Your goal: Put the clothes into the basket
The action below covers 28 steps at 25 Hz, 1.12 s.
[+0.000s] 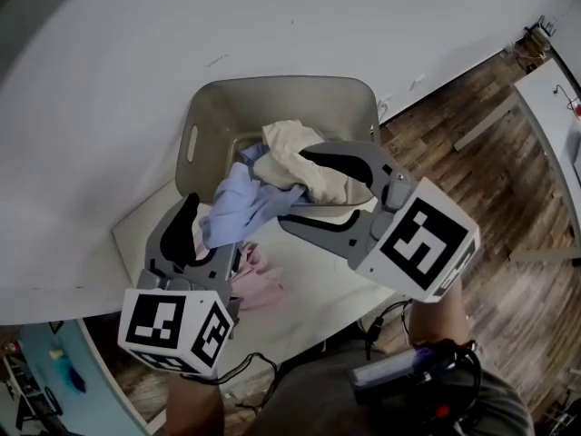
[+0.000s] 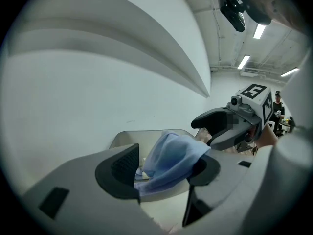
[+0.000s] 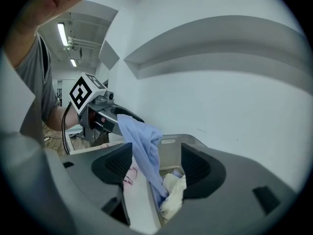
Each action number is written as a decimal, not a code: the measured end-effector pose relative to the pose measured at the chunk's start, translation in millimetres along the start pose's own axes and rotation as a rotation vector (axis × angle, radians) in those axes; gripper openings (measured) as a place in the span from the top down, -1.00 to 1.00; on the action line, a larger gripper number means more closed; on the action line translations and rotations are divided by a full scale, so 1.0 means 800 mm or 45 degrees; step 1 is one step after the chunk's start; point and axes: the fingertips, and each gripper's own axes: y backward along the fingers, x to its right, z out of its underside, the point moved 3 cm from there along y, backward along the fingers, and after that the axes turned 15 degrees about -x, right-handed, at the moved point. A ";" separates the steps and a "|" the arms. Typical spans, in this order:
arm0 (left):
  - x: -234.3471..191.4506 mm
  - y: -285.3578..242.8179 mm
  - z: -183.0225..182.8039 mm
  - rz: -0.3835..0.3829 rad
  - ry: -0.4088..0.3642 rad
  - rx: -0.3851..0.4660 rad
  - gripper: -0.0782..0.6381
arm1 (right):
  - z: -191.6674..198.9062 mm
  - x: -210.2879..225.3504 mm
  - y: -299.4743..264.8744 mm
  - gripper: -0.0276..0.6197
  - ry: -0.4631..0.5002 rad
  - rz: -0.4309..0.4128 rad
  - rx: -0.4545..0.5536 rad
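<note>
Here, the left gripper (image 1: 207, 230) is pinching a blue garment (image 1: 238, 203) over the basket (image 1: 227, 116); the right gripper (image 1: 295, 189) is gaping empty.

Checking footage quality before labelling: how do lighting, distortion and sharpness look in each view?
Head view: even, soft light, the blue garment fairly sharp, mild bowing toward the edges. Left gripper view: strong fisheye, dark round border, ceiling lights glaring. Right gripper view: same fisheye and dark border.
</note>
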 end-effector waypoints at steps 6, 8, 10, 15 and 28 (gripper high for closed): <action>0.009 0.031 0.006 0.024 0.009 0.050 0.10 | -0.002 -0.039 0.004 -0.08 0.023 -0.013 -0.011; 0.010 0.033 0.004 0.025 0.014 0.064 0.10 | -0.002 -0.038 0.006 -0.08 0.023 -0.006 -0.006; 0.010 0.039 0.003 0.024 0.023 0.079 0.10 | -0.004 -0.038 0.010 -0.08 0.022 0.009 0.000; 0.003 0.045 -0.007 0.012 0.038 0.114 0.10 | -0.009 -0.029 0.013 -0.08 0.009 0.050 0.003; 0.014 0.039 -0.036 0.031 -0.024 0.154 0.10 | -0.015 -0.019 -0.014 -0.08 0.022 0.104 -0.013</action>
